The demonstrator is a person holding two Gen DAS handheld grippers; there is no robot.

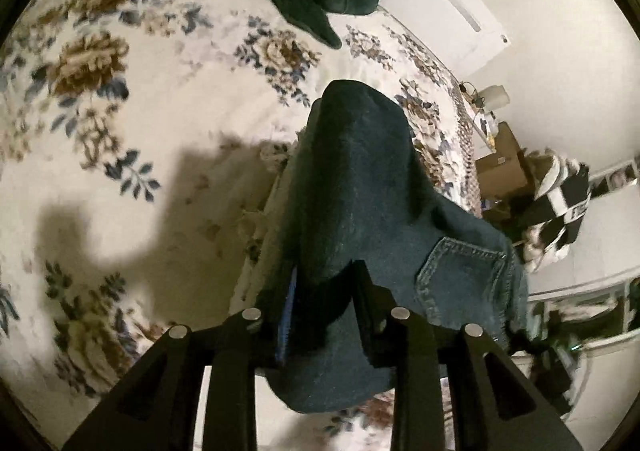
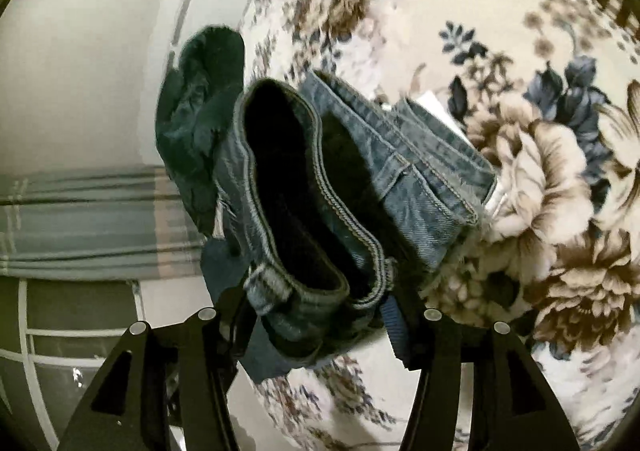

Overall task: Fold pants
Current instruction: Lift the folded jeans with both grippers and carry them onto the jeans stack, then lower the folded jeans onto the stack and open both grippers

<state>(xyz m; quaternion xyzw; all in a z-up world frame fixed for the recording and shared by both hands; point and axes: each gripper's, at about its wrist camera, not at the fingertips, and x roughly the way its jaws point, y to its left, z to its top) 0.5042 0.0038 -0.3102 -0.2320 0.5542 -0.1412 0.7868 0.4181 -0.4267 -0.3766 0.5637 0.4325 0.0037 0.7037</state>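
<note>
Pants (image 1: 352, 187) hang over floral bedspread (image 1: 120, 111), near white wall (image 1: 560, 11).

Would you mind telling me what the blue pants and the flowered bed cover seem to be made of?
Blue pants: denim, likely cotton; twill weave, contrast stitching, faded matte finish. Flowered bed cover: soft woven fabric, matte, probably printed; the fibre cannot be told.

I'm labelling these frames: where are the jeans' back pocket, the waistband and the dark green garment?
back pocket (image 1: 460, 271): left wrist view, middle of the stitched patch.
waistband (image 2: 348, 219): right wrist view, stitched upper edge.
dark green garment (image 2: 200, 99): right wrist view, its crumpled middle.
</note>
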